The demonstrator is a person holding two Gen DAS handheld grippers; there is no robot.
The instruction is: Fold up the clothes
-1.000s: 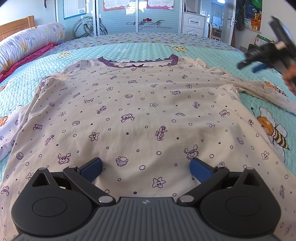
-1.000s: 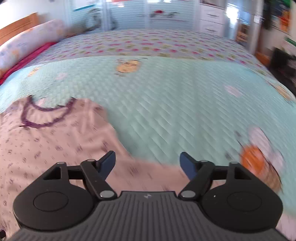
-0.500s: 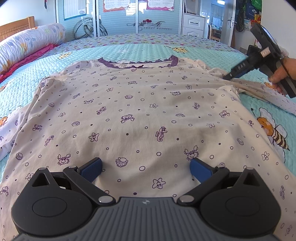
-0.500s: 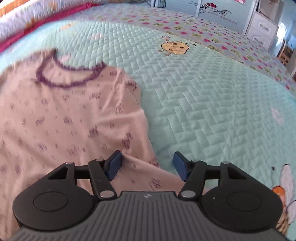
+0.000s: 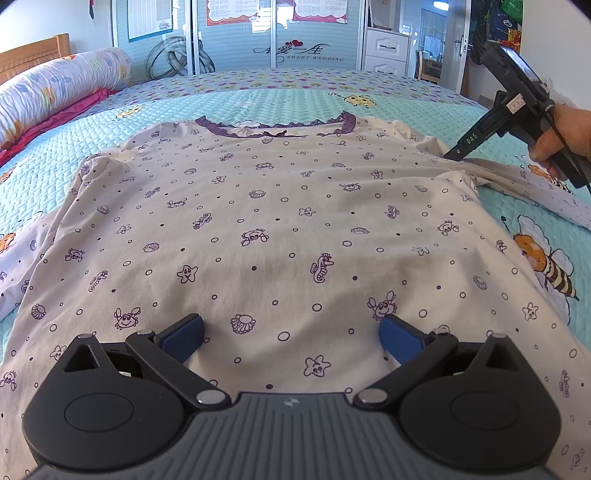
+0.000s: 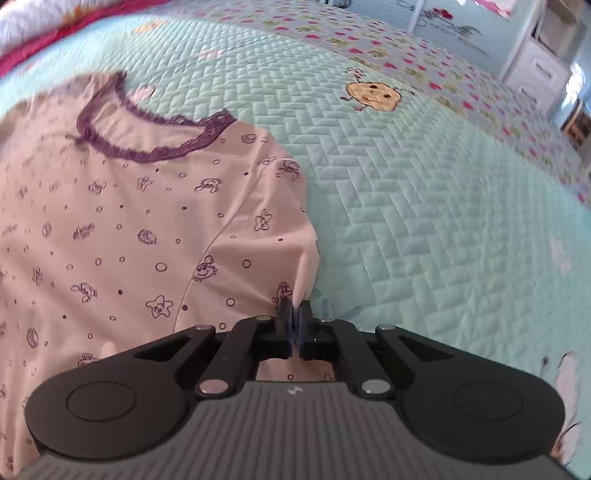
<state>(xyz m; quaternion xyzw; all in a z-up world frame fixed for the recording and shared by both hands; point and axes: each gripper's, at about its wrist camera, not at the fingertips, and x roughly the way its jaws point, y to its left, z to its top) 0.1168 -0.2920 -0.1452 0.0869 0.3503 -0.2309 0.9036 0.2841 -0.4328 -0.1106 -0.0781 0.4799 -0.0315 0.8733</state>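
Note:
A white top (image 5: 280,221) printed with purple sea creatures lies spread flat on the bed, its purple lace collar (image 5: 273,127) at the far end. My left gripper (image 5: 291,334) stands open low over the near hem, blue pads apart, nothing between them. In the right wrist view the same top (image 6: 122,236) fills the left half, and my right gripper (image 6: 295,317) is shut on a pinched fold at the shoulder edge, where the sleeve starts. From the left wrist view the right gripper (image 5: 456,153) touches that shoulder, held by a person's hand (image 5: 565,136).
A turquoise quilted bedspread (image 5: 546,258) with cartoon bees covers the bed. A rolled floral duvet (image 5: 55,88) lies along the left side near the headboard. Wardrobe doors (image 5: 273,33) and a white drawer unit (image 5: 388,51) stand beyond the bed's far edge. The right sleeve (image 5: 535,188) trails off to the right.
My right gripper came down to the top's right shoulder, rolled, and shut on a fold of the cloth. The left gripper and the rest of the garment stayed still.

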